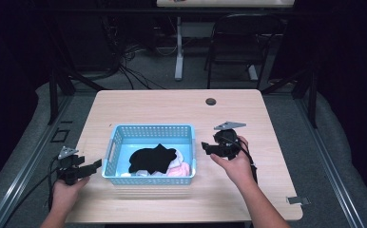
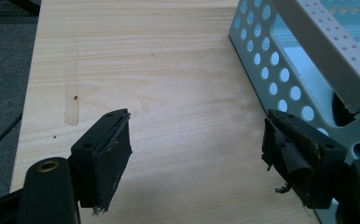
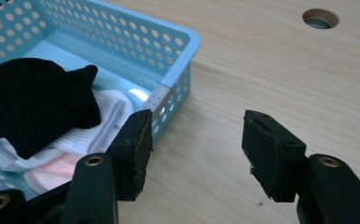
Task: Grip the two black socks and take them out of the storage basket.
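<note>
Light from above, falling mainly on table [image 1: 172,109]; surroundings in high view near black, floor and chair [image 1: 241,42] dim. High view soft, low in detail. Soft shadow under near side of basket [image 1: 148,142]. Left gripper view: wood grain sharp, pads [image 2: 110,158] close to lens slightly blurred, basket wall pale, washed out. Right gripper view: white glare patch on basket floor [image 3: 138,93]; black cloth [image 3: 29,102] shows weave faintly; table hole [image 3: 320,18] slightly soft.

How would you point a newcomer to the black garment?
Find the light blue perforated plastic basket on the pale wooden table. Inside, atop the heap at its near end, lies the black fabric garment, the only dark piece; its neighbours are white and pink.
</note>
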### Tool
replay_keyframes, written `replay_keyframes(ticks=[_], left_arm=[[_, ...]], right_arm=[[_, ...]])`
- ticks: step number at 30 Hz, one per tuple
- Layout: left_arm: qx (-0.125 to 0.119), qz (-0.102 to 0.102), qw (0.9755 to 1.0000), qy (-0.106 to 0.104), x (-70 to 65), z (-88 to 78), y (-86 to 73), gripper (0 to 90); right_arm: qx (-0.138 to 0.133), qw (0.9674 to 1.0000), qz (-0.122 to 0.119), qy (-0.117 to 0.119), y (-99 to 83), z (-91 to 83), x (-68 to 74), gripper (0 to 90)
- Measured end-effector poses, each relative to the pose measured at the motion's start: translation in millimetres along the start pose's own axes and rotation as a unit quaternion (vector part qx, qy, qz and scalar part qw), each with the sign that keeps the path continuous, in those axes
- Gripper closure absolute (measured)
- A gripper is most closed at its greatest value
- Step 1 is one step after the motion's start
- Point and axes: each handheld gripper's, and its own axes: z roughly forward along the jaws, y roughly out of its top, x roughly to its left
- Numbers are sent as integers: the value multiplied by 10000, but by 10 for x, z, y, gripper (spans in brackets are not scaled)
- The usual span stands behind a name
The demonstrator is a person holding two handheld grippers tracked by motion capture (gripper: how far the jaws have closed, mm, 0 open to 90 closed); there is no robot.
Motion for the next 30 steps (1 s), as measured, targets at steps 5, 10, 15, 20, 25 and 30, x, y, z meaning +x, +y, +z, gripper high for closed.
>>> replay_keyframes(ticks=[5, 10, 15, 20, 25, 30], left_arm=[[17, 7, 10000, 2, -2, 2, 3, 236], [-8, 3, 10000, -6, 0, 1, 3, 236], [-13, 20, 10000, -11, 2, -2, 5, 236], [-17, 29, 10000, -12, 4, -2, 7, 236], [-7, 29, 10000, -8, 3, -1, 9, 236], [-8, 42, 10000, -12, 3, -2, 10, 236]], right_arm=[[74, 9995, 58, 300, 120, 71, 132, 454], [124, 9986, -40, 509, 232, 182, 306, 469], [334, 9972, -179, 650, 318, 374, 477, 491], [571, 9951, -156, 793, 357, 560, 581, 531], [797, 9930, -116, 866, 379, 683, 660, 584], [1000, 9909, -31, 900, 406, 787, 709, 650]])
